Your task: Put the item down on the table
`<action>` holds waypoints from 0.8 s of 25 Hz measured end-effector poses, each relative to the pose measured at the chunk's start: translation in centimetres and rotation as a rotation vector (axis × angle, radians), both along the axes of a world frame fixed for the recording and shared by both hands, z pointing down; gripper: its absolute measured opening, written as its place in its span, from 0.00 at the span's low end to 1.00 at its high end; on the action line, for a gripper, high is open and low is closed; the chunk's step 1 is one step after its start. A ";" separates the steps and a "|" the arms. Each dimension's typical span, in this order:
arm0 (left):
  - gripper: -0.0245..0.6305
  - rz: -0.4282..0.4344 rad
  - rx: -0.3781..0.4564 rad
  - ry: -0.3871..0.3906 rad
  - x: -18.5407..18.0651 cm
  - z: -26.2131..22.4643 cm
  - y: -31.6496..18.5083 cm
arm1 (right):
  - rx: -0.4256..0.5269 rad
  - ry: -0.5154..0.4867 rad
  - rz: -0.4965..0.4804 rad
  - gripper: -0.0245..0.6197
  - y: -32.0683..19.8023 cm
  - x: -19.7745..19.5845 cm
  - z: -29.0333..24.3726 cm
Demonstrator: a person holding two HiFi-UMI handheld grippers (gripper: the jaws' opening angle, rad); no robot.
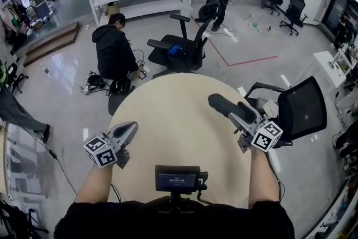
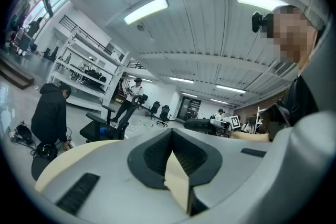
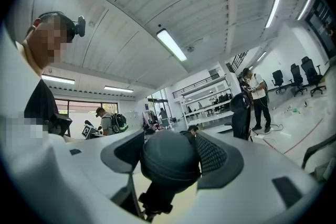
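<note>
Beige round table (image 1: pixel 168 115) under my two forearms, both stretched forward, tongs level | left gripper (image 1: pixel 128 130) at the table's left edge, jaws together on nothing | right gripper (image 1: pixel 244 117) clamped on the dark rounded item (image 1: pixel 222 104), over the table's right side, its end jutting past my jaws | chest screen (image 1: pixel 178 179): writing too small to read

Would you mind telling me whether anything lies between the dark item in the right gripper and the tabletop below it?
Nothing visible does. The right gripper holds the dark cylindrical item over a bare stretch of the round table. The left gripper is off toward the table's left edge, apart from it.
</note>
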State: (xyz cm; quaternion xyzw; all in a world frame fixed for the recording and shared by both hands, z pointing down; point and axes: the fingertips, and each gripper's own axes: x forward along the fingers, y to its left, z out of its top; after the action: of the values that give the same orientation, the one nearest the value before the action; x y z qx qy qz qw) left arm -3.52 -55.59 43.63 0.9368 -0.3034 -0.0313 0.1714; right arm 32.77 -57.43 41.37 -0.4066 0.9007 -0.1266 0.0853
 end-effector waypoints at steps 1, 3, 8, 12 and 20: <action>0.04 -0.003 0.004 0.002 0.0 -0.2 -1.2 | 0.008 0.004 0.000 0.53 -1.1 0.2 0.0; 0.04 -0.007 0.010 0.001 0.3 -0.3 -3.8 | 0.018 0.012 0.000 0.53 -3.4 0.7 0.2; 0.04 -0.005 0.011 -0.010 1.1 1.3 -10.3 | 0.030 0.040 0.011 0.53 -9.0 1.3 1.8; 0.04 0.021 0.007 -0.024 2.2 3.8 -15.0 | 0.025 0.065 0.015 0.53 -12.8 1.8 4.4; 0.04 0.057 -0.011 -0.029 6.3 11.0 -22.2 | 0.011 0.046 0.047 0.53 -21.2 3.3 10.2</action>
State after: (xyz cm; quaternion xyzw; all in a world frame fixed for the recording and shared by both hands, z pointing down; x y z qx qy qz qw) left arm 2.75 -77.80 54.60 0.9445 -0.2791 -0.0111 0.1729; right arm 36.11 -78.63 51.61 -0.4298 0.8935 -0.1102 0.0695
